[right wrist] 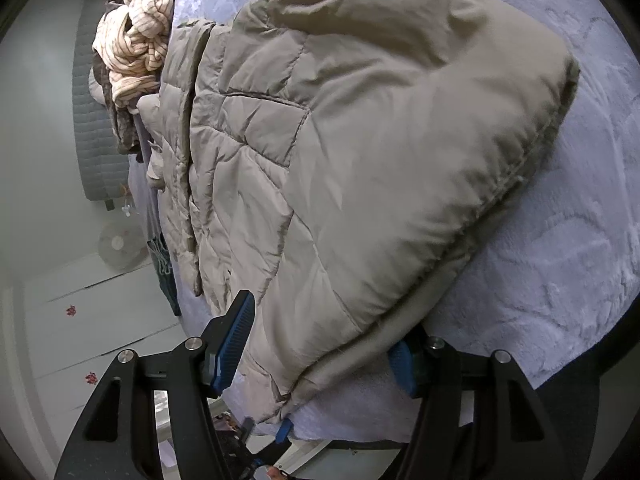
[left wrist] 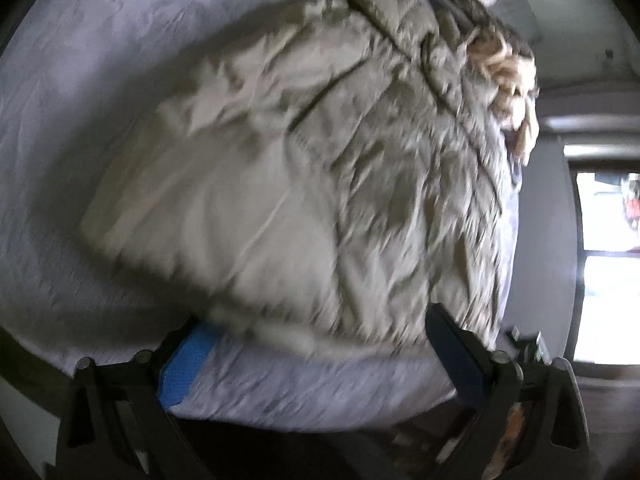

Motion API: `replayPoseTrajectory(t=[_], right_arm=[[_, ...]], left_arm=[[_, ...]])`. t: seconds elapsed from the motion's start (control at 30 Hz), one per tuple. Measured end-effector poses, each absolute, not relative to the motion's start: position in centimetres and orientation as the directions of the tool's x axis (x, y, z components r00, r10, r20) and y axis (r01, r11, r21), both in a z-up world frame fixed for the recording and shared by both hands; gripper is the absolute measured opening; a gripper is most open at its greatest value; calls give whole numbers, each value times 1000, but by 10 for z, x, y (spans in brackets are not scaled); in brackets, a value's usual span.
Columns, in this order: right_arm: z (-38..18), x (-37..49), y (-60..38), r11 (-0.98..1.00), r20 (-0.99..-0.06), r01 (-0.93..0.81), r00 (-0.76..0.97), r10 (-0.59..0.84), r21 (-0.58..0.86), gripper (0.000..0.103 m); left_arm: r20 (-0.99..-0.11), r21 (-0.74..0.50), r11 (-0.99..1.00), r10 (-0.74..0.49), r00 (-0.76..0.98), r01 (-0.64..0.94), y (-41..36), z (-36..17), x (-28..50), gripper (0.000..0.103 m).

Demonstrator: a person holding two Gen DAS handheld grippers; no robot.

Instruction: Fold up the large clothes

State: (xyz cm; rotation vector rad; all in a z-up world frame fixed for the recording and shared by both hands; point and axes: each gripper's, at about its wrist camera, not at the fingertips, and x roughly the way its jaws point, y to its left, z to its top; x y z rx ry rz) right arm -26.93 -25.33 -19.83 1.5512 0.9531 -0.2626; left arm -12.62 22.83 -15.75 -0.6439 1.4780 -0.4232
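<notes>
Jacket (right wrist: 360, 152), beige & quilted, lies folded on a bed (right wrist: 560, 260) w/ pale lavender textured cover; it fills most of both views. In right wrist view the folded bulk runs from 6 to 1 o'clock, w/ a stitched pocket panel near centre. Right hand-held gripper (right wrist: 320, 356) sits at 6 o'clock, its blue pads either side of the jacket's near hem; left pad is beside the fabric, right pad is tucked under the fold, so cannot tell whether it is pinching the fabric. Striped cream garment (right wrist: 136, 52) is bunched at 10 o'clock, past the jacket's far end. Left wrist view is blurred: left hand-held gripper (left wrist: 320, 352) at 6 o'clock, fingers spread wide, nothing between them but bed edge & jacket hem just beyond. Bright window (left wrist: 608, 264) at 3 o'clock.
</notes>
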Motion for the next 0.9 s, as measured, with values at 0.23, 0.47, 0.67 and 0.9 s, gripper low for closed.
replayPoseTrajectory(t=[0.23, 0.47, 0.67, 0.9], right_arm=[[-187, -277, -257, 94, -668, 688, 650, 363, 720, 15], [-159, -269, -258, 252, -737, 695, 606, 301, 674, 8], [-101, -216, -274, 464, -750, 603, 608, 260, 649, 7], [-17, -98, -307, 714, -745, 418, 631, 218, 562, 7]], left_arm=[[-787, -614, 786, -604, 129, -67, 221, -139, -100, 14], [-795, -583, 812, -578, 185, 33, 213, -98, -88, 14], [-759, -564, 814, -576, 304, 136, 191, -31, -45, 14], [-740, -464, 859, -510, 439, 216, 133, 23, 58, 14]])
